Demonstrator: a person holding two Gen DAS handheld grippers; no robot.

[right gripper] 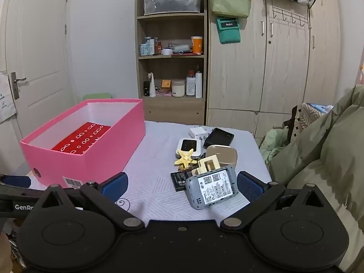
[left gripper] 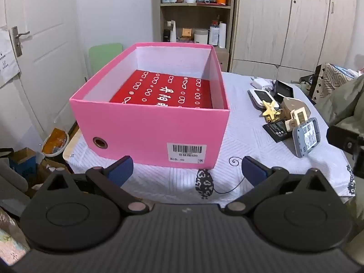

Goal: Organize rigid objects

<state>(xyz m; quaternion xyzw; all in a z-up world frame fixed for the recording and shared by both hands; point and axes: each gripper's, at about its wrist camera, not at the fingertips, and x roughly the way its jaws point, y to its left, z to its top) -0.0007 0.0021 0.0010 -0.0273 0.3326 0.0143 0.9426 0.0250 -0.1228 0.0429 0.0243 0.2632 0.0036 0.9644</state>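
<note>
- the right gripper (right gripper: 180,187) is being held low over the near edge of the table (right gripper: 150,188), its blue fingers (right gripper: 113,185) spread wide with nothing pinched.
- a grey pocket device (right gripper: 211,187) with a white label is lying tilted just ahead, between those fingers but untouched.
- the left gripper (left gripper: 186,170) is likewise being held spread and empty, facing the near wall of the pink box (left gripper: 147,132).
- behind the grey device, a black battery (right gripper: 179,179), a cream clip (right gripper: 208,165) and a yellow starfish (right gripper: 185,158) are being crowded together in a touching pile.
- farther back, a white device (right gripper: 188,146), a black case (right gripper: 218,137) and a white charger (right gripper: 198,132) are lying.
- the box is standing open to the left, a red card (left gripper: 163,91) lining its floor.
- the grey device is probably best gripped first, across its narrow sides, lifted clear of the pile, then lowered into the box.
</note>
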